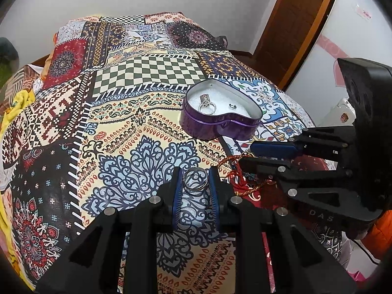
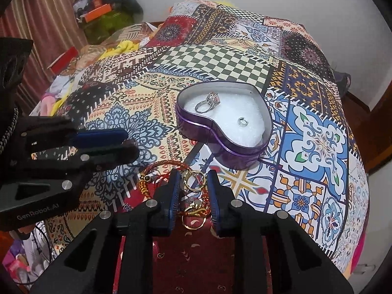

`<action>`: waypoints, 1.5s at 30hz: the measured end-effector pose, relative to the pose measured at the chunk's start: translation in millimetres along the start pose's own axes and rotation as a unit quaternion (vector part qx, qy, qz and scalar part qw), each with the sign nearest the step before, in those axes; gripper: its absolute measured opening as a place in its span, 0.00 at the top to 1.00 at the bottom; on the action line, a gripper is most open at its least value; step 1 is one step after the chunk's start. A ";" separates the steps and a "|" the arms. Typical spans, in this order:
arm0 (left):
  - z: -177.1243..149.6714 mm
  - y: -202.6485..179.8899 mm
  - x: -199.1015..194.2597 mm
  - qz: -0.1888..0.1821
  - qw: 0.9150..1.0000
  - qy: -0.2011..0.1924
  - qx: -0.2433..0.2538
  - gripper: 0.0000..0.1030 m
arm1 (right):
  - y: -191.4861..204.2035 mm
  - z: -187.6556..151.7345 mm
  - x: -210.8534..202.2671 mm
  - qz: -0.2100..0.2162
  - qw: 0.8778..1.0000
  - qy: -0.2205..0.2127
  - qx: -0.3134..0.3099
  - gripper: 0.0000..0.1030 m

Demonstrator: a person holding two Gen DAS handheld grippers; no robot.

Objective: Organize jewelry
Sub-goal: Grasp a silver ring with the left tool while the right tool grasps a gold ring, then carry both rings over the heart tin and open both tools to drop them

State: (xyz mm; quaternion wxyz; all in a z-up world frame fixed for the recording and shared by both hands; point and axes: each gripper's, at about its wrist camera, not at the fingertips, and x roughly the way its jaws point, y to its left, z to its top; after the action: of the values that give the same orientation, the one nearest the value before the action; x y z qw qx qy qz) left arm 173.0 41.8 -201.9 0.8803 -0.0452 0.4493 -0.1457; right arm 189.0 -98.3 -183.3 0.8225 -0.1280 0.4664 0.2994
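Observation:
A purple heart-shaped tin [image 1: 215, 128] [image 2: 220, 147] stands open on the patterned bedspread, white-lined, with a large stone ring [image 1: 205, 103] [image 2: 208, 104] and a small silver ring [image 1: 232, 106] [image 2: 243, 121] inside. My left gripper [image 1: 195, 178] is shut on a silver ring [image 1: 195, 180], held between its blue pads just above the spread. My right gripper [image 2: 192, 178] is closed around a gold hoop [image 2: 194, 180] over a pile of gold jewelry and red cord [image 2: 166, 169]. In the left wrist view the right gripper [image 1: 247, 154] sits over the red cord [image 1: 235, 171].
The bed carries a patchwork bedspread [image 1: 147, 78] [image 2: 306, 134]. Clutter and clothes [image 2: 103, 17] lie beyond the bed's far left edge. A wooden door [image 1: 294, 24] and white wall stand at the right of the left wrist view.

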 end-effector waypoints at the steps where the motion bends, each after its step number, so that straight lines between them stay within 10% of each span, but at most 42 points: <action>1: -0.3 0.3 0.1 0.000 1.000 0.000 0.000 0.80 | -0.3 0.5 0.7 0.001 1.000 0.000 0.001 0.80; 45: 33.0 -13.8 -26.6 0.002 0.999 -0.048 0.002 0.80 | -30.9 11.1 -65.0 -0.027 0.993 -0.097 0.056 0.83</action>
State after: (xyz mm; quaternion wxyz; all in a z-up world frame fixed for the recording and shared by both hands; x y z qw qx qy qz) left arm 181.9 34.8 -158.8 0.9011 -0.0497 0.4066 -0.1422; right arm 190.5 -141.5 -124.7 0.8774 -0.0650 0.3970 0.2614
